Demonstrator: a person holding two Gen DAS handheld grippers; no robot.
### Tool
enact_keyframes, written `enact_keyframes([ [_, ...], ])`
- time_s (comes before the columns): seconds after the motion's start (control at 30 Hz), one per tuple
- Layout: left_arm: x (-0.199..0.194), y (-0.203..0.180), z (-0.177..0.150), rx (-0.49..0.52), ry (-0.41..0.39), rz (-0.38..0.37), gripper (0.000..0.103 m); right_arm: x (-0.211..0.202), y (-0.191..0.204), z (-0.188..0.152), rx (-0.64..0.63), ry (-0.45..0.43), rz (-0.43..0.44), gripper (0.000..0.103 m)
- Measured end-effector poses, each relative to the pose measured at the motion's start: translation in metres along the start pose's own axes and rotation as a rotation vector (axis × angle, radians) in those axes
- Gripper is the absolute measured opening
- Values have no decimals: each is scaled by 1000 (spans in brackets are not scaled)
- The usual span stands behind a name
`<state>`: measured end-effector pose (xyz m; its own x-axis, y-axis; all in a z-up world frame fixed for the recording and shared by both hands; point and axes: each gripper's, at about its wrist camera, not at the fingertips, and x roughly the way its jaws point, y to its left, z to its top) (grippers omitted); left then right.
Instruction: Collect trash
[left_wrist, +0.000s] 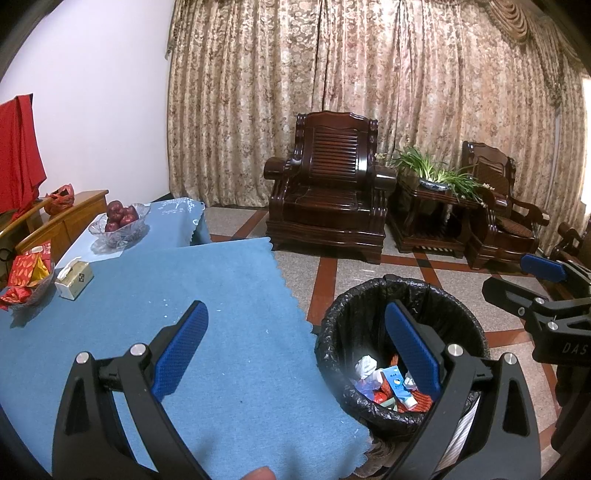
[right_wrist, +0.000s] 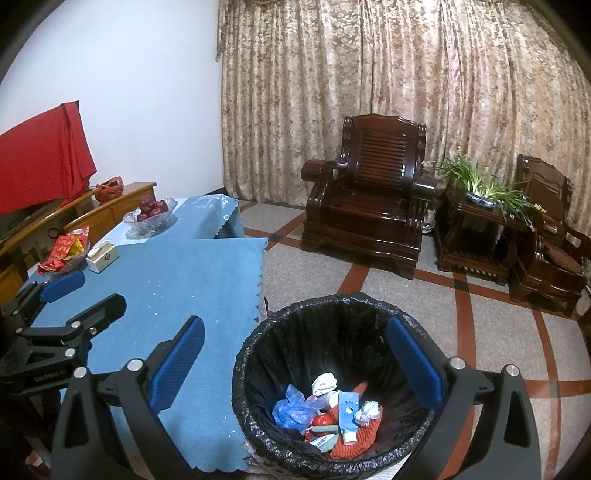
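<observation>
Here, both grippers hang spread and empty by the lined trash bin (right_wrist: 332, 373).

The right gripper (right_wrist: 295, 363) hovers right above the bin's mouth, jaws wide, nothing between them; below it lie a crumpled tissue (right_wrist: 324, 384), a blue bag (right_wrist: 293, 408) and a tube (right_wrist: 349, 415). The left gripper (left_wrist: 295, 350) is likewise parted and holds nothing, with the blue tablecloth (left_wrist: 207, 295) beneath its left finger and the bin under its right. The cloth near them looks bare apart from tiny specks, so the job seems nearly finished. Sweep forward-left toward the tissue box (left_wrist: 74, 279) for leftovers, keeping the jaws wide until a scrap sits between the pads.
</observation>
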<state>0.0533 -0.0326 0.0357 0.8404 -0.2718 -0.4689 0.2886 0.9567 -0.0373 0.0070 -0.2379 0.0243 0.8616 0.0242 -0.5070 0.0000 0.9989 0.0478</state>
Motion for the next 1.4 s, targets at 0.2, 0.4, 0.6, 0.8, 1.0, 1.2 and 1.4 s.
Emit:
enact_keyframes([
  [0.2,0,0,0,0,0,0,94,0,1,0,0,-2,0,97],
  [0.4,0,0,0,0,1,0,94,0,2,0,0,0,0,97],
  [0.6,0,1,1,2,2,-2,94,0,3,1,1,2,0,97],
  [0.8,-1,2,1,1,4,-1,94,1,2,-3,1,7,3,97],
  [1.0,-1,3,-1,1,10,-3,94,1,2,-4,2,11,3,97],
  [1.2,-1,4,-7,-3,17,-6,94,5,-2,-5,1,16,6,97],
  [1.4,0,4,-5,-1,15,-5,94,5,-1,-4,2,16,6,97],
])
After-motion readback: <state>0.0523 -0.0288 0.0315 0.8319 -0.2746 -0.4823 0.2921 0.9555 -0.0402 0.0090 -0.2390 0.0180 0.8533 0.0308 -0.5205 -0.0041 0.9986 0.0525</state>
